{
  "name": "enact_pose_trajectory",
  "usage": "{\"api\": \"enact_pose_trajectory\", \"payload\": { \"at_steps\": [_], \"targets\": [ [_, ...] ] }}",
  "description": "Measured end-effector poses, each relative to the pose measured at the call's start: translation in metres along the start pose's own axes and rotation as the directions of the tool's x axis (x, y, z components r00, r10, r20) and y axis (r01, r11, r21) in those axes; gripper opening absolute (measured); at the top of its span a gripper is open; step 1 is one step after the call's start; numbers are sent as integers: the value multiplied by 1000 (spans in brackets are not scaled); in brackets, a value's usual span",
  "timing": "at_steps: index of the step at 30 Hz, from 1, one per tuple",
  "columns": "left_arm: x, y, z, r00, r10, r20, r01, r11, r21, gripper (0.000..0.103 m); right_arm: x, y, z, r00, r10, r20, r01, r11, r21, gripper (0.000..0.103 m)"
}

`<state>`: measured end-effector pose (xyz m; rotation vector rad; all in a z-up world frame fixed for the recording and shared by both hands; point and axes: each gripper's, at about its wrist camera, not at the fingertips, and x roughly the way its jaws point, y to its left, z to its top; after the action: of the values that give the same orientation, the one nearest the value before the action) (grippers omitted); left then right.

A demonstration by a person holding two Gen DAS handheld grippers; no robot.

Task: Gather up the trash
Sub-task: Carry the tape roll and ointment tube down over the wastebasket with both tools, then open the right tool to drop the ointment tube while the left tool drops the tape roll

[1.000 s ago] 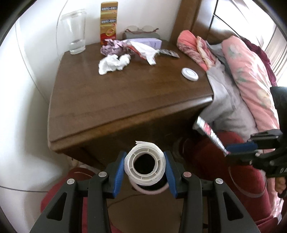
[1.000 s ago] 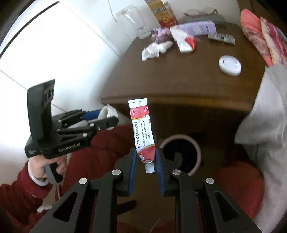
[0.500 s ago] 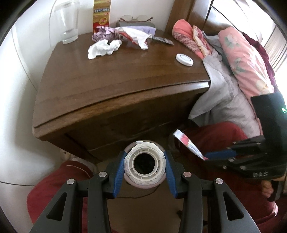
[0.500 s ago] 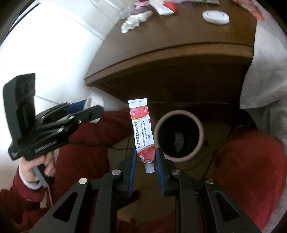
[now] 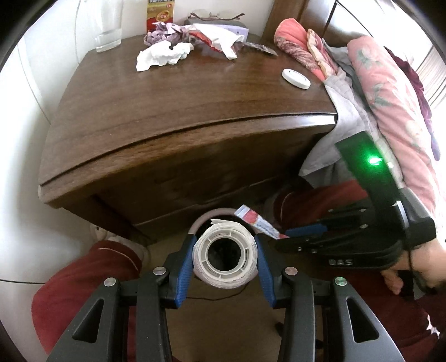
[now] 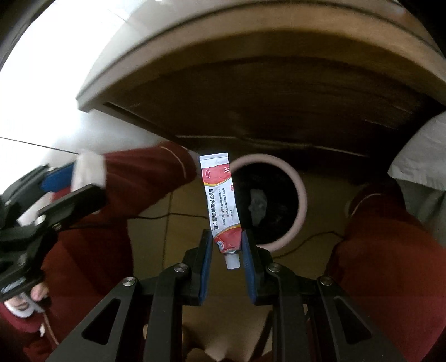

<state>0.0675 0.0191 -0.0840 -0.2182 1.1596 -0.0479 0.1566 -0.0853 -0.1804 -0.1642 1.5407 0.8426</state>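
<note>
My left gripper (image 5: 224, 252) is shut on a white tape roll (image 5: 224, 252) and holds it over the pink-rimmed trash bin (image 5: 207, 215) on the floor below the nightstand. My right gripper (image 6: 226, 242) is shut on the cap end of a red and white ointment tube (image 6: 221, 200), upright, just left of the bin's mouth (image 6: 299, 192). The tube (image 5: 257, 221) and right gripper (image 5: 306, 231) also show in the left wrist view, next to the bin. On the nightstand lie a crumpled white tissue (image 5: 161, 55), purple paper (image 5: 163, 30) and a white wrapper (image 5: 220, 39).
The wooden nightstand (image 5: 181, 105) also bears a glass (image 5: 108, 30), a yellow box (image 5: 160, 14), glasses (image 5: 214, 16), a blister pack (image 5: 259, 48) and a white round disc (image 5: 295, 78). Bedding (image 5: 390, 92) hangs at right. My red-trousered legs (image 6: 390, 264) flank the bin.
Both grippers have dropped lower and tilted down toward the bin, with the tape roll and the tube still held. The right gripper has come closer to the left one.
</note>
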Motion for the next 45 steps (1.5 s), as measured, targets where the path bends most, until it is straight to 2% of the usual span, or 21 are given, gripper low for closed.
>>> {"api": "enact_pose_trajectory", "payload": {
  "at_steps": [11, 19, 21, 23, 29, 34, 37, 45],
  "targets": [
    [5, 3, 1, 1000, -13, -12, 13, 1000, -3, 43, 41, -10, 18, 995, -40, -87, 41, 999, 14, 21],
    [5, 4, 4, 1000, -15, -9, 15, 1000, -9, 43, 45, -9, 25, 997, -39, -64, 39, 999, 7, 22],
    [5, 4, 4, 1000, -15, -8, 15, 1000, -8, 43, 45, -10, 25, 997, -39, -60, 40, 999, 12, 29],
    [5, 4, 4, 1000, -14, -9, 14, 1000, -9, 43, 42, -9, 25, 998, -37, -47, 38, 999, 15, 52],
    [4, 3, 4, 1000, -15, -8, 15, 1000, -7, 43, 27, -10, 23, 1000, -21, 4, 21, 999, 24, 60],
    [4, 1, 5, 1000, -15, -11, 15, 1000, -3, 43, 4, -13, 13, 999, -23, 40, 22, 999, 38, 61],
    [8, -1, 5, 1000, -12, -19, 12, 1000, -1, 43, -14, -14, 3, 997, -23, 70, 20, 999, 45, 65],
    [35, -9, 4, 997, -21, -74, 21, 1000, -1, 43, -65, -21, -31, 981, -3, 196, -20, 993, 113, 67]
  ]
}}
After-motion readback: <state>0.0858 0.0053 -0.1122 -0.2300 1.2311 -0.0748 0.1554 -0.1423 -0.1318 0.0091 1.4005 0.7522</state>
